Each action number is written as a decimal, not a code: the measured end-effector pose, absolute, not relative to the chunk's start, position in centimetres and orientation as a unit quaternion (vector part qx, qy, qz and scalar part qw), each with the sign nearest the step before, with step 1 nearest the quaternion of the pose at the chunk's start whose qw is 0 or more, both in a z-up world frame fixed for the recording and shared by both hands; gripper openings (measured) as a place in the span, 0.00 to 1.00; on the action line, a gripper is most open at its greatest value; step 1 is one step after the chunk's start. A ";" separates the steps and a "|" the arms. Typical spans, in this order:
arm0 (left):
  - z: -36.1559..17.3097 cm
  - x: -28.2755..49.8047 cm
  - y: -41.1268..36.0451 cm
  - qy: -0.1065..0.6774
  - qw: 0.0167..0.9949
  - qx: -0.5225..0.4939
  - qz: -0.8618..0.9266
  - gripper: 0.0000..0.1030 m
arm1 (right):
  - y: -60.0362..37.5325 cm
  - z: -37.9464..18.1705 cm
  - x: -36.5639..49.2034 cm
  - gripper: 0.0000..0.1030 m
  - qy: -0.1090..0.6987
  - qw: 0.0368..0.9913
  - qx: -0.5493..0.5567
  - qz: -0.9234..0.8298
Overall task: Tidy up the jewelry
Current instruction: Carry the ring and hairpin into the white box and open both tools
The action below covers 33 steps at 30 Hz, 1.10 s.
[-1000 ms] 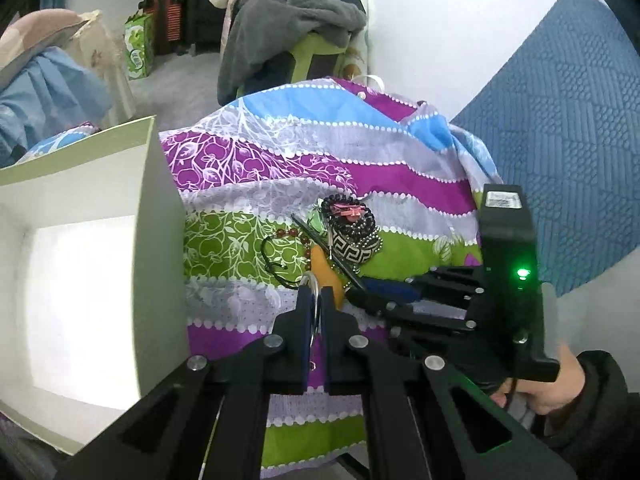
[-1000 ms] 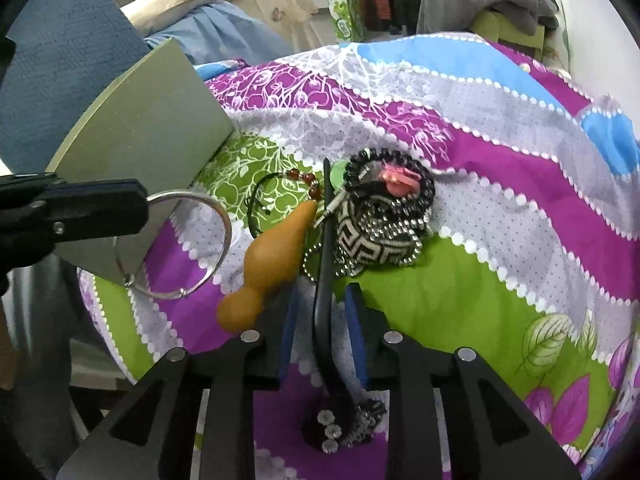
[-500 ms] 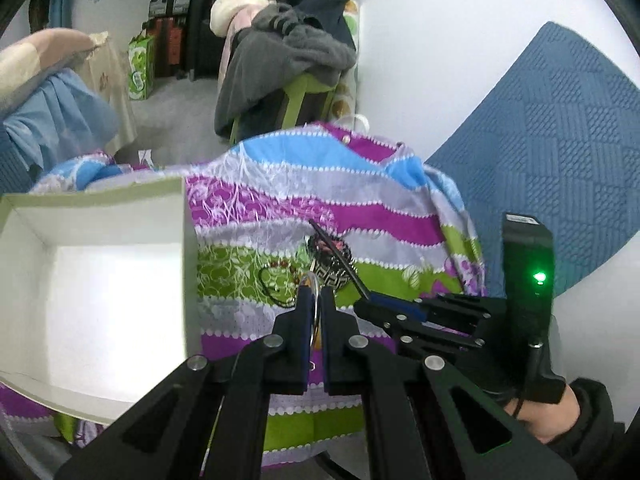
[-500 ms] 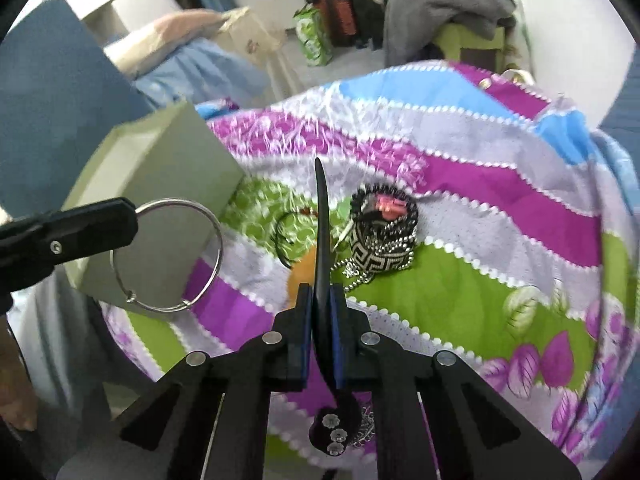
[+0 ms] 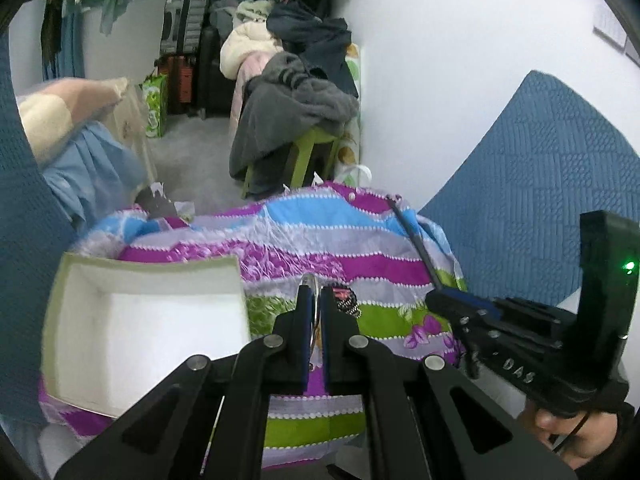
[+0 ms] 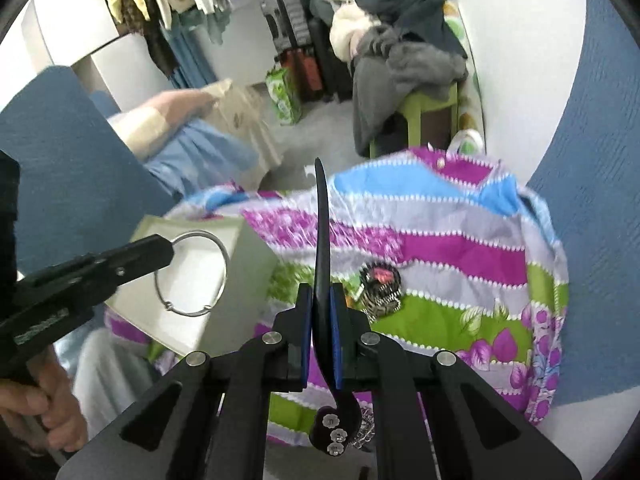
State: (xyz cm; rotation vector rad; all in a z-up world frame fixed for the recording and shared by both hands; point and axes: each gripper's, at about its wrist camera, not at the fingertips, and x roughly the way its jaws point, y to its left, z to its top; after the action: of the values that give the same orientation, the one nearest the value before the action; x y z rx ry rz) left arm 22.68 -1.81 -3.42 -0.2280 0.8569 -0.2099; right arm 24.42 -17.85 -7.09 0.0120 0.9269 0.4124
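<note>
My left gripper (image 5: 314, 304) is shut on a silver bangle (image 6: 192, 274), held edge-on in the left wrist view (image 5: 316, 312) and seen as a full ring in the right wrist view, above the open white box (image 5: 140, 328). My right gripper (image 6: 320, 300) is shut on a black hair stick (image 6: 321, 240) with a jewelled end, raised above the table; it also shows in the left wrist view (image 5: 416, 246). A heap of bead bracelets and chains (image 6: 380, 286) lies on the striped floral cloth (image 6: 460, 256).
The white box (image 6: 188, 280) sits at the cloth's left edge. A green stool piled with clothes (image 5: 296, 112) stands behind the table. Blue padded panels (image 5: 532, 184) flank the right side, and bags and suitcases sit on the floor far back.
Both grippers have risen well above the table with their items. The hair stick has left the cloth. The bangle now hangs over the box.
</note>
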 end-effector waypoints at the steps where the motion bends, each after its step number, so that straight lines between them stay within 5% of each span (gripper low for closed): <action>1: -2.8 22.5 -1.4 0.410 0.900 -0.108 -0.099 0.01 | -17.6 -6.3 24.3 0.06 0.438 0.877 0.005 0.195; 15: 3.8 19.8 7.3 0.362 0.923 -0.118 -0.053 0.02 | -8.6 1.0 23.9 0.06 0.375 0.892 -0.001 0.252; 33: -11.2 20.1 15.1 0.451 0.877 -0.166 -0.006 0.02 | 2.7 -13.0 24.3 0.06 0.482 0.825 -0.059 0.290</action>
State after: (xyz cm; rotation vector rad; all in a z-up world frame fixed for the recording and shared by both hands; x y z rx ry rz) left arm 20.11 15.09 -11.24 -0.3453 0.9398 -0.0116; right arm 24.31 2.66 -12.98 -0.1248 1.0244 0.6156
